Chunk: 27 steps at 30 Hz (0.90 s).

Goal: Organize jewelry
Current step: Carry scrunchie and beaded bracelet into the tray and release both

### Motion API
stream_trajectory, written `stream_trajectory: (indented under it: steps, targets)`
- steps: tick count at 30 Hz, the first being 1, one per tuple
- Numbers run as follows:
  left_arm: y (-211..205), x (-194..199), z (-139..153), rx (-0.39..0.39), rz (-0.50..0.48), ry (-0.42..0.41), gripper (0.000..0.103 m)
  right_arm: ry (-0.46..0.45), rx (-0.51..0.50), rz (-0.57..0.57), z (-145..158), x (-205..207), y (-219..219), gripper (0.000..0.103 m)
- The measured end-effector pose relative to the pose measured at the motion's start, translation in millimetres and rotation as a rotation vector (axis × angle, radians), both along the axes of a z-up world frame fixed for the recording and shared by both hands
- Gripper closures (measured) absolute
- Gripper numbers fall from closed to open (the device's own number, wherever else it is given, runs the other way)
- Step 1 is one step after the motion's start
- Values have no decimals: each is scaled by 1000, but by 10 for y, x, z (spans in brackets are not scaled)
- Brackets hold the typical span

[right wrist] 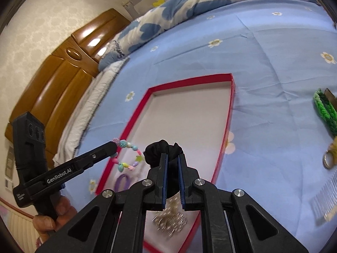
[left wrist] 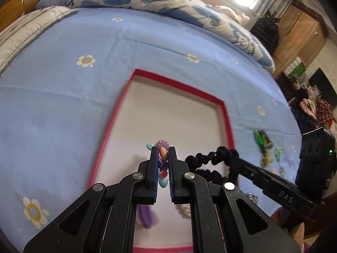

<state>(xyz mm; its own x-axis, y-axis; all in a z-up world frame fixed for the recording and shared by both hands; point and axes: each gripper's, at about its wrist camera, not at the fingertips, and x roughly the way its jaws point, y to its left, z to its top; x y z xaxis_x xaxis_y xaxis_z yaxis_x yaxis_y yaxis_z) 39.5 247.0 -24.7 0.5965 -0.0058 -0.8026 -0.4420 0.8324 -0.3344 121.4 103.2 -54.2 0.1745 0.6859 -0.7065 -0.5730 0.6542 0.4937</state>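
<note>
We are looking along both grippers at a bed spread with a blue flowered sheet, on which a shallow red-rimmed tray with a white floor is lying. Along the far edge of the bed a quilt printed with blue hearts is bunching, the word "Smile" showing on it; a wooden headboard is standing at the bed's end. The left gripper is clamping a beaded bracelet of pastel beads above the tray's near left part; its side is reading "GenRobot.AI" in the right wrist view. The right gripper, marked "DAS" in the left wrist view, is pinching a black scrunchie over the tray's near right part. Inside the tray we are seeing a purple hair tie, a pile of gold chain and a blurred pearly piece. On the sheet beyond the tray's right edge a green braided keychain and a clear comb are lying.
</note>
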Motion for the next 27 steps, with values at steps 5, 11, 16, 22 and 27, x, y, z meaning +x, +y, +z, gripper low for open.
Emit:
stream_trajectory:
  steps: [5,11,16,22,27]
  targets:
    - [112,-4,-183,-2,31,55,96,-8,-63,4,-116,54,127,94]
    - [117,-9,-348,13,37,122,96,-6,-123,34,-243,80,246,89]
    - [88,-35,-389,29,38,148,96,-24,-153,51,-242,70,279,83]
    - [61,-68,-316,42,42,155,90,-39,-142,60,-160,58,253,67]
    - [-1,-129,-175,54,37,133,69,-44,-97,44,-34,19,146,67]
